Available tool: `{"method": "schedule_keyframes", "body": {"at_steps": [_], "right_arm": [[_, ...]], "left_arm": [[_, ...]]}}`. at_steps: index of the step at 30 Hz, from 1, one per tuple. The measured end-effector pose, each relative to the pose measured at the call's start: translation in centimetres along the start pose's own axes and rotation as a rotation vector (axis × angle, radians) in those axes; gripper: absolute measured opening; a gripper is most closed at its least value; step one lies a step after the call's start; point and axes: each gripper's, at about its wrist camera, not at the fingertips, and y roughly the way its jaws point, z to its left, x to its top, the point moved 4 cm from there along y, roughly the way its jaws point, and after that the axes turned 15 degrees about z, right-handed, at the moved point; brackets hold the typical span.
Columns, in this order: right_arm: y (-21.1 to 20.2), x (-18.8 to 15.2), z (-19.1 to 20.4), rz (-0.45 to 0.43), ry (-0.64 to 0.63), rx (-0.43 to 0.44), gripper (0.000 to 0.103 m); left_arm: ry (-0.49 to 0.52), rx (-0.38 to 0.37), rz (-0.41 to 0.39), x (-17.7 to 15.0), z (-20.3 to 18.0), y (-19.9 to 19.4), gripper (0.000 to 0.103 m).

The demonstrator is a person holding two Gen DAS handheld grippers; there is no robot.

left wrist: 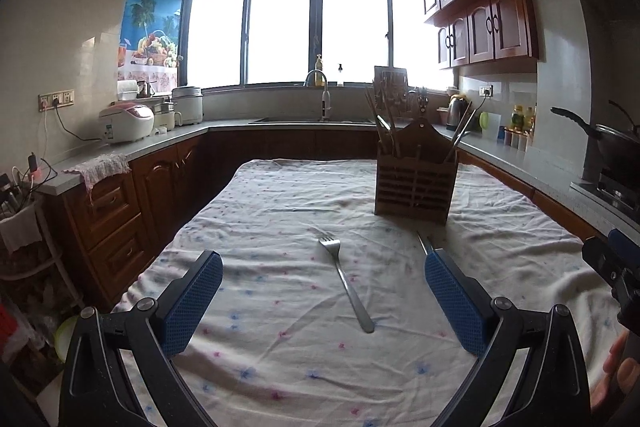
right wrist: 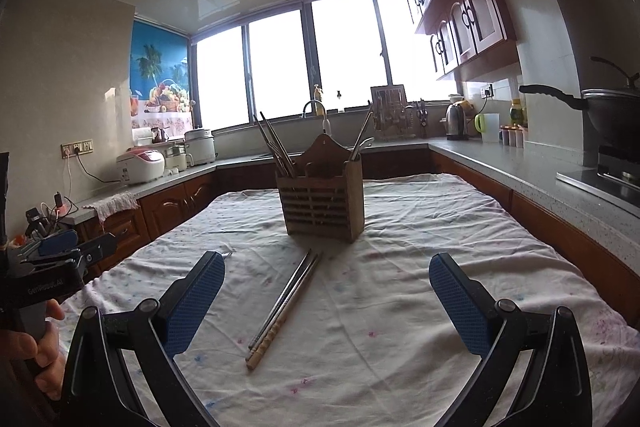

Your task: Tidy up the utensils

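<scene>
Pre-grasp step. Left gripper (left wrist: 323, 267) jaws spread over fork (left wrist: 347, 283) on desk (left wrist: 280, 195); right gripper (right wrist: 327, 269) jaws spread over chopsticks (right wrist: 284, 301). Holder (right wrist: 322, 199) at 12 o'clock. Next: descend, pinch, then lift.

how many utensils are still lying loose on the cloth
3 visible: a fork ahead of the left gripper, and two chopsticks side by side before the right gripper. More could lie unseen behind the wooden holder.

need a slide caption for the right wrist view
Open right tool hovers over chopsticks lying on the tablecloth before a wooden utensil holder.
</scene>
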Motion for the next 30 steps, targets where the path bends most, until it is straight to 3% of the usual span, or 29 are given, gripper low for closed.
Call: {"method": "schedule_keyframes", "body": {"at_steps": [30], "right_arm": [[-0.33, -0.44, 0.37, -0.011, -0.003, 0.009, 0.103]], "left_arm": [[0.025, 0.009, 0.007, -0.88, -0.97, -0.28, 0.102]]}}
